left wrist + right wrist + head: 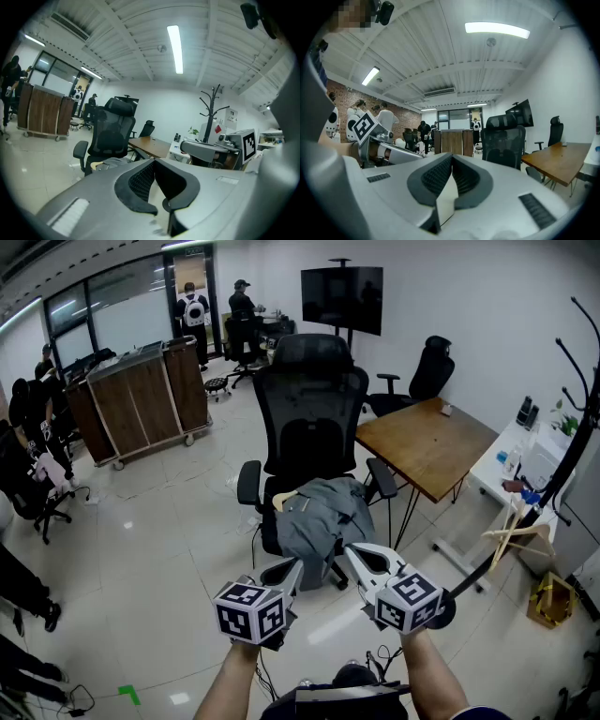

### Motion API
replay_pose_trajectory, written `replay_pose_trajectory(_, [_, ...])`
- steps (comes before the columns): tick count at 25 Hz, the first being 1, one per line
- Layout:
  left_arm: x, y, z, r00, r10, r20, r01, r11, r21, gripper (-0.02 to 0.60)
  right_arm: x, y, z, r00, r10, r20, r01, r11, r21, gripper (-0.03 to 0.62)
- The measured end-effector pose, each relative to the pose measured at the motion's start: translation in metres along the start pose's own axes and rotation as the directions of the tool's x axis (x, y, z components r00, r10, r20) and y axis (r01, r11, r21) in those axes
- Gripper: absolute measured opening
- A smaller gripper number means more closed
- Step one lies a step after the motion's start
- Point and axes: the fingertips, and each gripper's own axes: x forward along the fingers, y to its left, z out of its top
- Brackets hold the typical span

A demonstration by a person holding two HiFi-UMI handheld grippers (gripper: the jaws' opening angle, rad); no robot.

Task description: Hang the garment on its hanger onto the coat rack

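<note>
A grey garment (319, 512) on a wooden hanger (281, 499) lies on the seat of a black office chair (309, 399). The black coat rack (570, 442) stands at the far right, and a bare wooden hanger (517, 532) hangs from it. My left gripper (297, 566) is just in front of the seat and my right gripper (349, 550) is beside it. Both point at the garment's near edge. Each is shut with nothing between its jaws. In the left gripper view the garment (110, 162) shows past the jaws and the coat rack (211, 104) is farther right.
A wooden table (427, 442) stands right of the chair, with a white desk (511, 460) beyond it. A second black chair (427, 371), a TV on a stand (342, 298) and a wooden counter on wheels (141, 395) are farther back. People stand at the far left.
</note>
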Motion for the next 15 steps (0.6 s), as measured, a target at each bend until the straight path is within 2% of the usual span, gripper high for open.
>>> replay_pose_trajectory(8, [0.035, 0.020, 0.011, 1.000, 0.011, 0.003, -0.011, 1.000, 0.002, 0.003, 0.020, -0.031, 0.001, 1.000, -0.001, -0.011, 0.001, 1.000, 0.001, 0.002])
replay_pose_trajectory(15, [0.094, 0.053, 0.027, 0.999, 0.039, -0.012, -0.039, 0.999, 0.001, 0.003, 0.069, -0.087, -0.004, 0.999, 0.035, -0.017, -0.034, 0.999, 0.029, 0.002])
